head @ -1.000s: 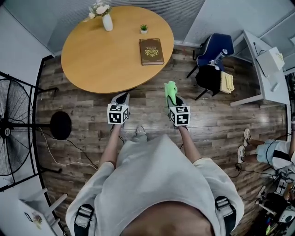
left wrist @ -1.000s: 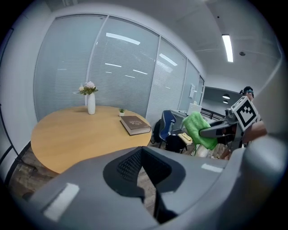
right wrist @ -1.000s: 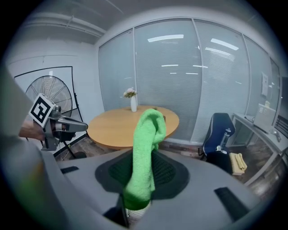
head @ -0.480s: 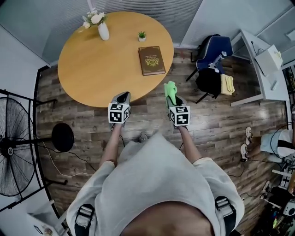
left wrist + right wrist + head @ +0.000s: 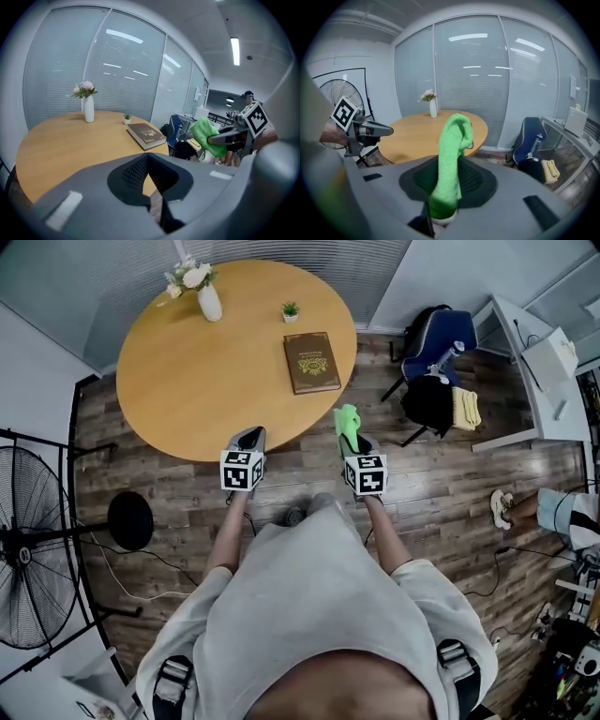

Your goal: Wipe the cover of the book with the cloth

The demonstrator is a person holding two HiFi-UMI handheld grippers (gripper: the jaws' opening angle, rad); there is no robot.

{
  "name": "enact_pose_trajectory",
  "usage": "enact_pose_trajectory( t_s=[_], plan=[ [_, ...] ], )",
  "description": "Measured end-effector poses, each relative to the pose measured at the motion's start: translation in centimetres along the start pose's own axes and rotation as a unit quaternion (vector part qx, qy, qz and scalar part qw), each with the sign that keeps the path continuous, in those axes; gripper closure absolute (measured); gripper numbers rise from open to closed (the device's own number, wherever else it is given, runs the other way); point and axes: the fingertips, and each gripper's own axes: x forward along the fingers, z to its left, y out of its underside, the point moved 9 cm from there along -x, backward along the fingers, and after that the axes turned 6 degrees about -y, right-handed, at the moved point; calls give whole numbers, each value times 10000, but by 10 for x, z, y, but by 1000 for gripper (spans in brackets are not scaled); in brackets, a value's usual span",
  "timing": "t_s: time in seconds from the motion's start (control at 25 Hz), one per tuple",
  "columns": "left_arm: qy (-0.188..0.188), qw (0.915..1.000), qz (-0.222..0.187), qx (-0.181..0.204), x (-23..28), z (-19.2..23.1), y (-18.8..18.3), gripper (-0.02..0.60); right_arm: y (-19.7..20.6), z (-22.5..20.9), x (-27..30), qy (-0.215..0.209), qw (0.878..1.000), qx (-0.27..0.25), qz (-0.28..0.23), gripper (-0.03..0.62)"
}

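Nearest, the person's two arms reach out over the plank floor (image 5: 300, 479) toward a round wooden surface (image 5: 202, 381). The right hand-held gripper (image 5: 352, 440) is clamped on a green cloth (image 5: 347, 421). Its own view shows the fold pinched between the jaws, standing upright and flopping over at the top. The left hand-held gripper (image 5: 249, 433), at 9 o'clock from the right one, has its jaws together with nothing between them, and its tip is at the surface's near rim.

Beyond them, bare wood runs up to the brown book (image 5: 312, 362). It lies flat and closed, cover up, at the 3 o'clock side of the surface, well apart from both grippers. Farther back, a small potted plant (image 5: 291, 311) stands at 1 o'clock and a white vase of flowers (image 5: 210, 303) at 11 o'clock.

The left gripper view shows the book ahead and the cloth off at 3 o'clock. In the right gripper view the upright cloth covers most of the book.

Off the surface, a blue chair (image 5: 439, 332) with a black bag (image 5: 427, 401) stands at 3 o'clock, and a floor fan (image 5: 28, 545) at 8 o'clock.
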Motion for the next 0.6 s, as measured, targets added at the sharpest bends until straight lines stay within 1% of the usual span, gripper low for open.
enact_pose_trajectory(
  t_s=[0.28, 0.6],
  plan=[
    [-2, 10000, 24, -13, 2, 0, 3, 575, 4, 0, 4, -43, 10000, -4, 53, 496],
    [-95, 9999, 29, -37, 13, 10, -4, 575, -5, -3, 25, -183, 9998, -39, 57, 496]
  ],
)
